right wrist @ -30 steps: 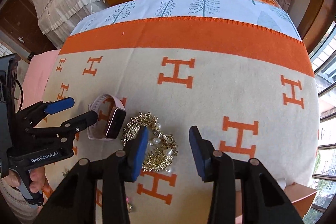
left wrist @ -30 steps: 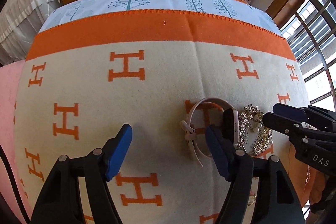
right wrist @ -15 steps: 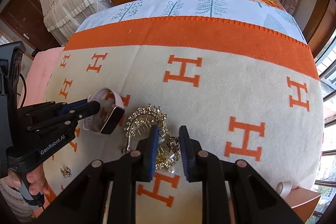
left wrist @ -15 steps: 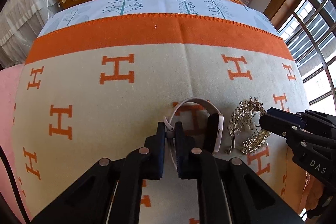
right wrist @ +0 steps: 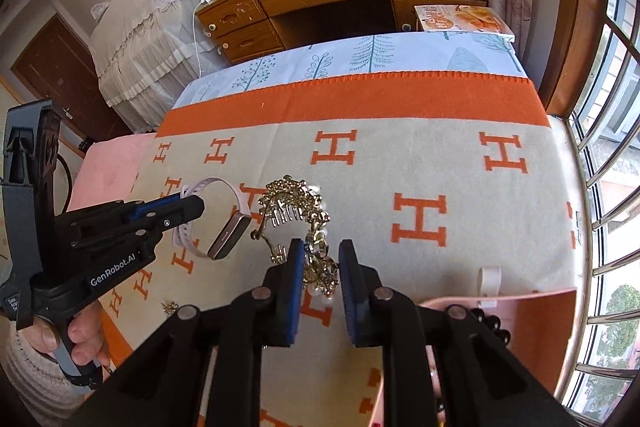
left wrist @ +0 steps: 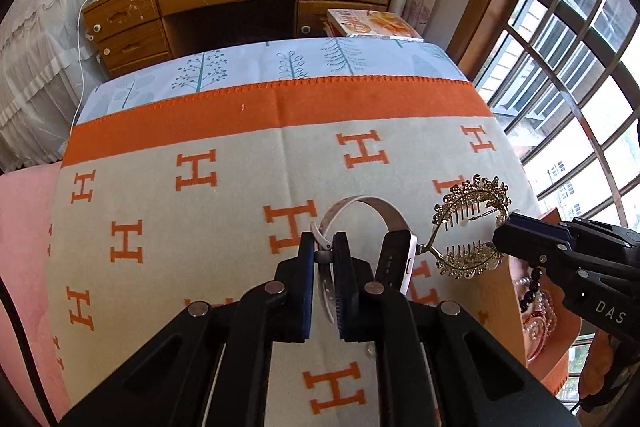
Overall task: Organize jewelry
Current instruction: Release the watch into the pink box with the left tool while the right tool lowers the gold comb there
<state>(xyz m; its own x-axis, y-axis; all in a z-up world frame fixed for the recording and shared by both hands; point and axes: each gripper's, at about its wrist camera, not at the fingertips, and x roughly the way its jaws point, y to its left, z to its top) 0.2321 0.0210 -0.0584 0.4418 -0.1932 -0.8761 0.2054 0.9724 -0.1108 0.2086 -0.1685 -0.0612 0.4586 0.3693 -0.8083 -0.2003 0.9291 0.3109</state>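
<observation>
Watch (left wrist: 394, 259) first, in the left wrist view: the left claw (left wrist: 324, 259), wide open a second ago, is now clamped on the strap near the buckle, and the watch hangs clear of the blanket (left wrist: 200, 227), its face just right of the pads. Further right, the right claw (left wrist: 508, 231) carries the gold comb (left wrist: 468, 227) by its edge, also off the blanket. Below it a pink box (left wrist: 556, 379) with beads inside shows.

In the right wrist view, the right claw (right wrist: 320, 263) has just been closing and now pinches the comb (right wrist: 300, 215), which rises ahead of the pads. To its left, the left claw (right wrist: 192, 207) holds the watch (right wrist: 224, 223) in the air. The box (right wrist: 520, 311) lies just below and to the right.

Both pieces look secured, so stowing them in the box is probably next.
</observation>
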